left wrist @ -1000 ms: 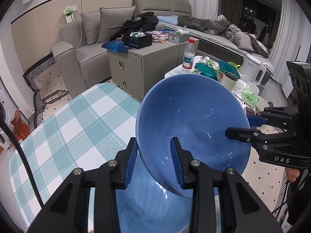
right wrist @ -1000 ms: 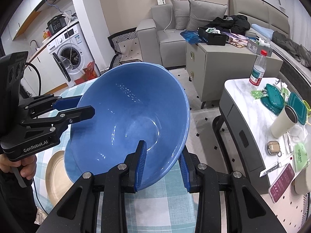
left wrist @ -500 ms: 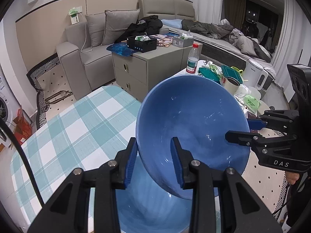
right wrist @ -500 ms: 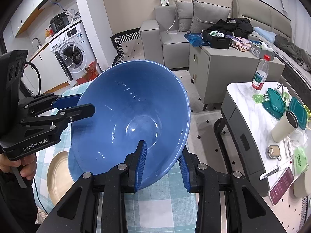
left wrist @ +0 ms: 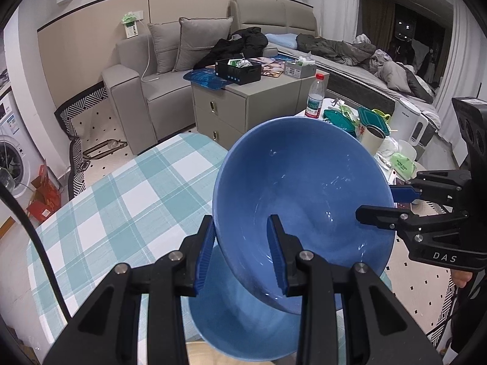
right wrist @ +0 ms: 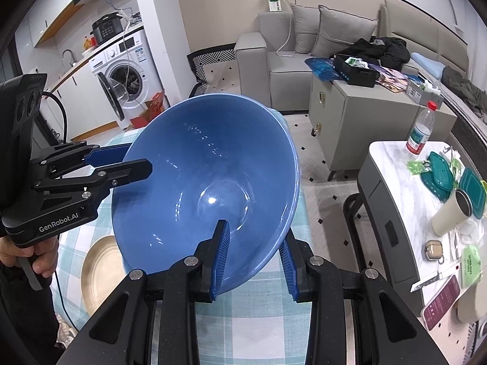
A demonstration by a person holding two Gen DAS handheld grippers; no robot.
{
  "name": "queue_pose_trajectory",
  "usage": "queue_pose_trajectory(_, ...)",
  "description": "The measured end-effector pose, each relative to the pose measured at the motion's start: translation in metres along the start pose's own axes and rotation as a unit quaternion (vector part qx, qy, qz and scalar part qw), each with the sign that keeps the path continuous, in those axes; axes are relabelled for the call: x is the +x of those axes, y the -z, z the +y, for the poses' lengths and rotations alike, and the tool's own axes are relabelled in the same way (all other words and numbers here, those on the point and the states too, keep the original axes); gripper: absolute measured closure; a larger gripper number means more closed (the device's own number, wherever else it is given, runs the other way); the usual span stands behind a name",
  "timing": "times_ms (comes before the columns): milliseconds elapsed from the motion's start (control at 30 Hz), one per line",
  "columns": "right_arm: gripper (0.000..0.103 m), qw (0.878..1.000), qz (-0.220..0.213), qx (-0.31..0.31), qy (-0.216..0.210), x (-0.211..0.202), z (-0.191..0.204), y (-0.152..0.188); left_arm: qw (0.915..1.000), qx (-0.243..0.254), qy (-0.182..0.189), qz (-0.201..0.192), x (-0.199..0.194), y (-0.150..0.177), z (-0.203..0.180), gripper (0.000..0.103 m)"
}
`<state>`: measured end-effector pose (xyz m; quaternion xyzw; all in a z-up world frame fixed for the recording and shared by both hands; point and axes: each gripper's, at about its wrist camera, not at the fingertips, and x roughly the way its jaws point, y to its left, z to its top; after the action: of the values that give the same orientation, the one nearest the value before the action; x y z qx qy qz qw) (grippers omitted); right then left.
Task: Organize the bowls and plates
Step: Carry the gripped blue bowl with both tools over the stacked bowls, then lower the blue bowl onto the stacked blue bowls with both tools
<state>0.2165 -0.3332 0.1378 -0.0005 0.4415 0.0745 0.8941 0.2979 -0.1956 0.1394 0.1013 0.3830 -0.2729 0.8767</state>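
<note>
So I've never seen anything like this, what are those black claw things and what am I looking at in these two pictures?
They are hand-held grippers, one in each of a person's hands, each with a camera looking forward along its two fingers. One picture is taken from the left gripper, the other from the right gripper; each also shows the other gripper at its edge. Both have their jaws closed on opposite rims of the same tilted blue bowl, held above a table with a checked cloth. Under it sits a second blue bowl, and a tan plate lies on the cloth nearby.
</note>
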Motion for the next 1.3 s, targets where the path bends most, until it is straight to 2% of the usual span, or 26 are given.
queue_pose_trajectory(567, 0.07, 0.999, 0.018, -0.029, -0.027, 0.016, 0.037, -0.001, 0.9992, -0.028, -0.025, 0.013, -0.011, 0.026, 0.026, 0.07)
queue_pose_trajectory(1300, 0.07, 0.997, 0.062, -0.037, -0.038, 0.044, 0.048, 0.013, 0.9979, -0.045, -0.025, 0.04, 0.003, 0.051, 0.037, 0.07)
